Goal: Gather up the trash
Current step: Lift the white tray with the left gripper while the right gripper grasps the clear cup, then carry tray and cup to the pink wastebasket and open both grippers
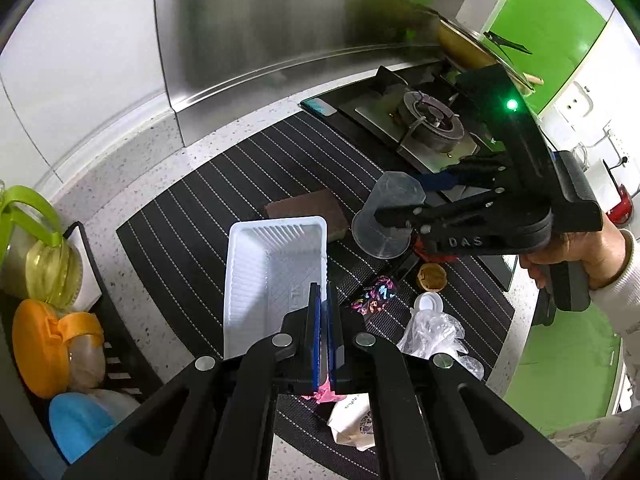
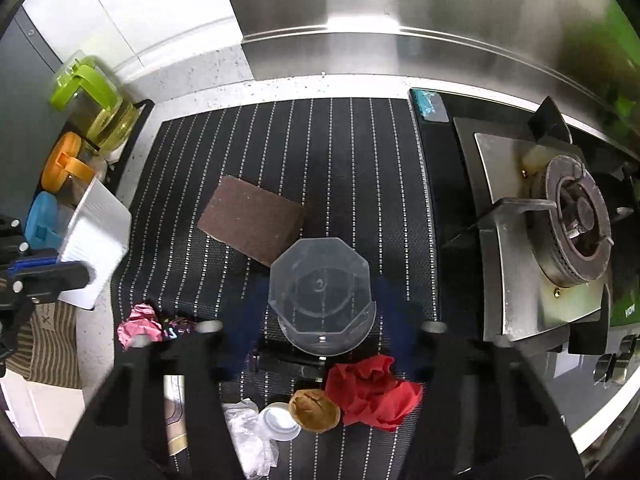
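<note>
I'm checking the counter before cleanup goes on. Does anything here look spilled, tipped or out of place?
Yes. A clear plastic cup lies tipped on its side on the striped mat, between the right gripper's fingers. Crumpled red paper, a pink wad and a scrunched plastic bag litter the mat's near edge. No spill shows.

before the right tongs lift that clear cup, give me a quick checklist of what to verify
1. Clear cup sits between the right tongs: ok, a finger on each side.
2. Pads pressing on the cup wall: cannot tell, the fingers are blurred in the right wrist view.
3. Cup upright on the striped mat: ok, mouth up and it looks empty.
4. Brown sponge clear of the cup: not ok, its corner sits right at the cup's rim.
5. Left tongs shut on the white tray: ok, clamped on its rim.
6. Red crumpled paper out of the lift path: ok, it lies nearer the camera.
</note>
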### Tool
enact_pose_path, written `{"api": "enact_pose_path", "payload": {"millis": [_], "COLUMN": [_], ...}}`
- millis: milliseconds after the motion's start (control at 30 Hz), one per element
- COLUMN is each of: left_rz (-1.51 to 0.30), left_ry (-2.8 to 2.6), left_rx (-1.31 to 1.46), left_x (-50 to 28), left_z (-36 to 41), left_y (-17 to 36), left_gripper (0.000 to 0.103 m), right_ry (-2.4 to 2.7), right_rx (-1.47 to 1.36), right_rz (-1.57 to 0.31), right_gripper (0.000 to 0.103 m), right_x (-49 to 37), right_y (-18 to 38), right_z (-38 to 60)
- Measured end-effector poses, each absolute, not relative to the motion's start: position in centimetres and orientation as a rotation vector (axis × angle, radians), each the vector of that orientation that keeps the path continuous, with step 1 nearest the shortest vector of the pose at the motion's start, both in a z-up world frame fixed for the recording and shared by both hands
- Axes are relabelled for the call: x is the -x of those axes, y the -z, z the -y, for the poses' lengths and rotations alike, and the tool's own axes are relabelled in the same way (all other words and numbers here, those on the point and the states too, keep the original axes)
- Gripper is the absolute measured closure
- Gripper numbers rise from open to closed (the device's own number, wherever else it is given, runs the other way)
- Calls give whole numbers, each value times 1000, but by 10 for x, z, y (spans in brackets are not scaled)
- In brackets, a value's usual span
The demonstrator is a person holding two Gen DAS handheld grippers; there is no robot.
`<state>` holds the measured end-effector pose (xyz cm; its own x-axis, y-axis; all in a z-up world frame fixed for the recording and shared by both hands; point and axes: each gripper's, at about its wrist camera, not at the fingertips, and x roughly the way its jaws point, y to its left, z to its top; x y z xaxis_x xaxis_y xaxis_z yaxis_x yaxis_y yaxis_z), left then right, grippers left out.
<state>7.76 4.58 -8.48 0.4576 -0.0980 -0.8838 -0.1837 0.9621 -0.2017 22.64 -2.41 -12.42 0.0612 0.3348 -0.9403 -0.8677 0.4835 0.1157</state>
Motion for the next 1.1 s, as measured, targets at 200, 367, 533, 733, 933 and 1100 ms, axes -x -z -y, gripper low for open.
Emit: {"api": "enact_pose_path", "payload": {"millis": [200,367,533,733,933,1100], "left_rz": [-1095,-1078,-1050,-997,-955,-939], "left_ry": [-58,-50,-14,84,246,394], "left_rx": [277,268,242,171,63,-20], "left_x": [-77,-75,-72,-64,-54,-50], "left_z": [-45,-41,-32,-2,44,92], "left_y": [82,71,55,30,10,4], "left_gripper": [101,101,101,101,101,101], "right_ry": [-1002,-994,-953,-852,-710,-551], "right_rx": [541,506,475,394,270,177], "right_rz": [-1147,-1101,-1045,-977,-928,-923], "right_gripper": [55,55,55,55,55,55], "right_x": [-223,-212,-192,-156,-106,-61], "right_y": [112,81,43,1,-21,-23], "right_z": [29,47,75,124,188,252]}}
